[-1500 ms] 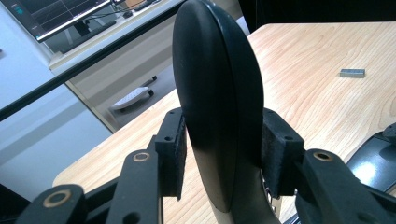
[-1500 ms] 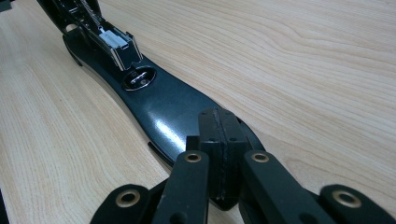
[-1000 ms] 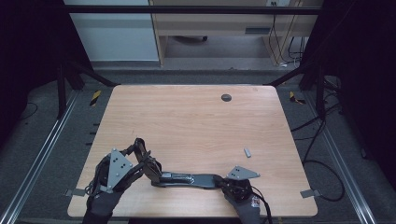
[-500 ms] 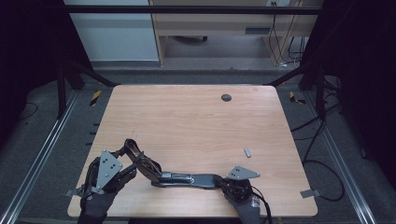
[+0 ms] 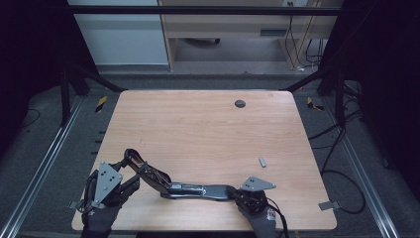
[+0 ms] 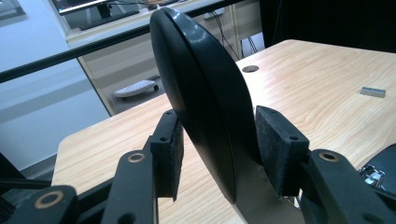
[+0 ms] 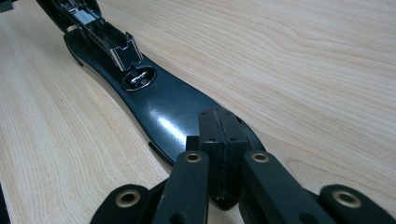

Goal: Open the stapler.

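Note:
A black stapler (image 5: 198, 190) lies opened out near the table's front edge. Its base (image 7: 173, 112) rests flat, with the metal magazine (image 7: 107, 39) and the anvil (image 7: 138, 79) showing. My right gripper (image 5: 236, 193) is shut, pads together, with its tips (image 7: 218, 140) resting on the near end of the base. My left gripper (image 5: 131, 162) is at the front left. The stapler's curved black top cover (image 6: 201, 102) stands between its pads (image 6: 275, 149), tilted upward.
A small grey metal piece (image 5: 262, 162) lies on the wood right of centre, and is also seen from the left gripper (image 6: 372, 92). A round dark grommet (image 5: 239, 103) sits near the far edge. A gloved hand holds each gripper at the table's front edge (image 5: 198, 229).
My left gripper has shifted left and toward the front edge with the top cover, opening the stapler wider. The right gripper and the base have stayed put.

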`<state>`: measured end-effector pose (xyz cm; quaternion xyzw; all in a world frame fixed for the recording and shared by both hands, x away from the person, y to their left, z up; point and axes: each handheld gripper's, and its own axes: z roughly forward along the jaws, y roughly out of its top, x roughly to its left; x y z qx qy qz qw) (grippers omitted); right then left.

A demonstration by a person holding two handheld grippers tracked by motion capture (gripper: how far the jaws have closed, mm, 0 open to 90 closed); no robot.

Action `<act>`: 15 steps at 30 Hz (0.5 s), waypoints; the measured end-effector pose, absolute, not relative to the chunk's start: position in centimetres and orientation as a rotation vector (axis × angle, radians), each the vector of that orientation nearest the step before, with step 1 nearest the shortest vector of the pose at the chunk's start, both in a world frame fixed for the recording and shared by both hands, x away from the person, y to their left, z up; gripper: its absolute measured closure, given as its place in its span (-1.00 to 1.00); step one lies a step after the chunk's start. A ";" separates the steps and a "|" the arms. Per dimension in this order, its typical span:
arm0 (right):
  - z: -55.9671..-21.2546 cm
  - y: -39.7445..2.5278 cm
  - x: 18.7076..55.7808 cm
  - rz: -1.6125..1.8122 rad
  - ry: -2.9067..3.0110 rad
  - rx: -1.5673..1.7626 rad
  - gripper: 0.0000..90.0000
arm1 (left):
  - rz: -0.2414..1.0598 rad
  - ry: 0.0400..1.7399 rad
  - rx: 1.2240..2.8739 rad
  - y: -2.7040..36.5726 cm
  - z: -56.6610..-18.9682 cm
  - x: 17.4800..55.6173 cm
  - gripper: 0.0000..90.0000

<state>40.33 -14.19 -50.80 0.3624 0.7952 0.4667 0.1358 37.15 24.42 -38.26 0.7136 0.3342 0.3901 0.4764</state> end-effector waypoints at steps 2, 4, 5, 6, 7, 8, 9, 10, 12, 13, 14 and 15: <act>-50.8 -14.2 40.3 1.352 2.303 1.049 1.00 | 0.958 0.818 1.733 24.5 -38.4 37.0 0.18; -50.8 -14.2 40.3 1.352 2.303 1.050 1.00 | 0.959 0.826 1.729 24.6 -38.4 37.0 0.18; -50.8 -14.2 40.3 1.352 2.303 1.050 1.00 | 0.956 0.830 1.724 24.6 -38.5 37.0 0.18; -50.8 -14.2 40.3 1.352 2.304 1.051 1.00 | 0.953 0.835 1.721 24.7 -38.5 37.0 0.18; -50.8 -14.2 40.3 1.352 2.304 1.051 1.00 | 0.950 0.839 1.718 24.8 -38.5 37.0 0.18; -50.8 -14.2 40.3 1.352 2.304 1.051 1.00 | 0.947 0.847 1.716 24.9 -38.6 37.0 0.18; -50.8 -14.2 40.3 1.351 2.303 1.052 1.00 | 0.942 0.853 1.711 25.0 -38.6 37.0 0.18; -50.8 -14.2 40.3 1.351 2.303 1.052 1.00 | 0.937 0.860 1.705 25.1 -38.6 37.0 0.18; -50.8 -14.2 40.4 1.351 2.304 1.052 1.00 | 0.931 0.868 1.703 25.3 -38.7 37.1 0.18; -50.8 -14.2 40.4 1.351 2.304 1.052 1.00 | 0.929 0.871 1.700 25.4 -38.7 37.1 0.18; -50.8 -14.2 40.4 1.351 2.304 1.051 1.00 | 0.927 0.874 1.696 25.5 -38.8 37.1 0.17; -50.8 -14.2 40.4 1.351 2.304 1.053 1.00 | 0.926 0.874 1.697 25.5 -38.8 37.0 0.17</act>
